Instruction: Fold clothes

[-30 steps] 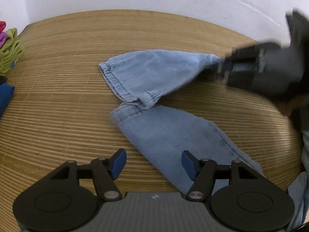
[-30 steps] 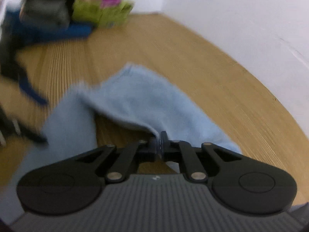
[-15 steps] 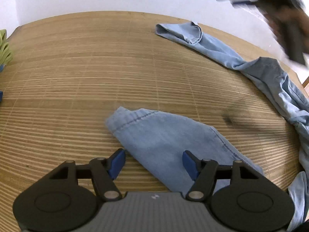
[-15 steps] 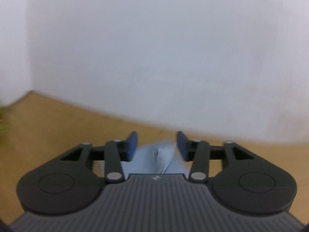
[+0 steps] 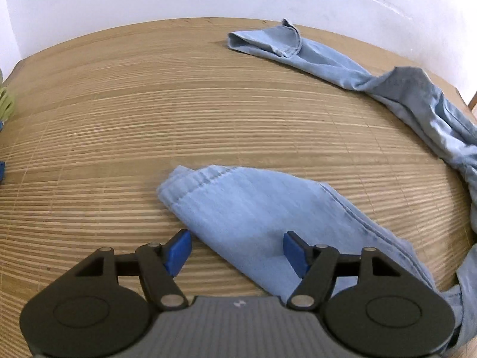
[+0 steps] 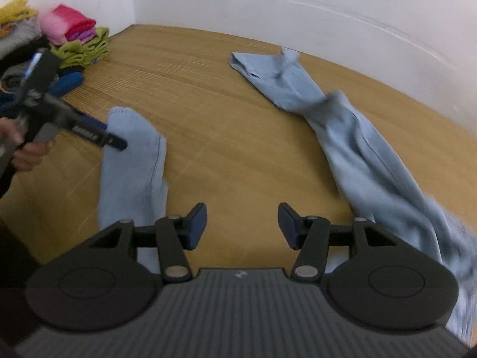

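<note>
A pair of light blue jeans lies spread on the wooden table [image 5: 119, 119]. One leg [image 5: 253, 203] stretches out just under my left gripper [image 5: 237, 246], which hovers open with the cloth's edge below its blue pads, not pinched. The other leg [image 5: 298, 50] runs to the back right, its hem near the wall. In the right wrist view my right gripper [image 6: 241, 223] is open over bare wood between the two legs [image 6: 131, 155] [image 6: 351, 143], with nothing in it. The left gripper [image 6: 116, 141], held by a hand [image 6: 29, 152], reaches over the left leg.
A stack of folded clothes [image 6: 77, 38], pink, green, blue and grey, sits at the table's far left corner by the white wall [image 6: 268, 0]. A green edge of that stack [image 5: 6, 104] shows in the left wrist view. The jeans' bunched waist [image 5: 447, 137] lies at the right table edge.
My right gripper was shut on one leg's hem, carried it to the back right, let go and pulled back. That leg now lies stretched out. The left gripper barely shifted.
</note>
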Available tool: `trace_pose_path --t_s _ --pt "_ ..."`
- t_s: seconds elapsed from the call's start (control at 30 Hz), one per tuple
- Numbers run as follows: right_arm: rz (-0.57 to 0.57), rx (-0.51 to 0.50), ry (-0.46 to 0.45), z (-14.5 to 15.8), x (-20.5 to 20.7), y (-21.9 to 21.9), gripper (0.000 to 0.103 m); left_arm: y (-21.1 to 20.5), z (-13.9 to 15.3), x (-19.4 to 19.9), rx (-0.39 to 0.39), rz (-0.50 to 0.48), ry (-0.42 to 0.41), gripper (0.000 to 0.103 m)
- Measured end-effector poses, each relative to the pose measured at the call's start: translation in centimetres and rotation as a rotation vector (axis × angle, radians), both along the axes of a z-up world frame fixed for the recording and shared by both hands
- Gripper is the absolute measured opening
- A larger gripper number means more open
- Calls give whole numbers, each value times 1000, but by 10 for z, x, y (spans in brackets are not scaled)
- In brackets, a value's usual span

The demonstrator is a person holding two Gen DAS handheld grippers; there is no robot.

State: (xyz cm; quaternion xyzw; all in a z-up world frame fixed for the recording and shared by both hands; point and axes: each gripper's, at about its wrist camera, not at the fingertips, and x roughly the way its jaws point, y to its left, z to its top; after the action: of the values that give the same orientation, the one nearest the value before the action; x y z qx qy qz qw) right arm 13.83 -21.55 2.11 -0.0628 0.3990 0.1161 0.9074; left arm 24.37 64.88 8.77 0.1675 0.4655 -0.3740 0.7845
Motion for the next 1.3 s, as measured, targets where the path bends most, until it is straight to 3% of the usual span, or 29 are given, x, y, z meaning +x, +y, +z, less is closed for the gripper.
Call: trace_pose_path --t_s 0.07,0.33,0.5,0.7,0.77,0.83,0.9,1.13,1.27,1.3 --pt "-36 38 9 5 -24 -7 55 -1 5 -16 5 -17 -17 70" --pt "-127 218 131 -51 -74 10 55 10 25 -83 29 -12 -89 70" --pt "-130 214 63 -71 -80 27 55 24 37 -120 50 39 -129 70" --pt "-206 288 3 -92 -76 34 68 43 37 -150 117 15 -218 70" --pt "-230 308 -33 -95 -74 37 64 44 34 -154 128 -33 -254 70" --pt "-256 340 -55 -92 -71 35 33 41 30 -157 126 -85 -298 70" --pt "-291 405 -92 -82 -68 27 22 38 25 -157 121 -132 -340 71" --pt "-370 560 -276 -33 -69 13 20 8 -8 -161 104 -358 -472 71" --pt "-395 575 -335 -16 -76 10 20 -19 -21 -162 79 -437 -563 71" --pt "-398 571 -343 -12 -78 9 20 -25 -22 -162 72 -470 -560 54"
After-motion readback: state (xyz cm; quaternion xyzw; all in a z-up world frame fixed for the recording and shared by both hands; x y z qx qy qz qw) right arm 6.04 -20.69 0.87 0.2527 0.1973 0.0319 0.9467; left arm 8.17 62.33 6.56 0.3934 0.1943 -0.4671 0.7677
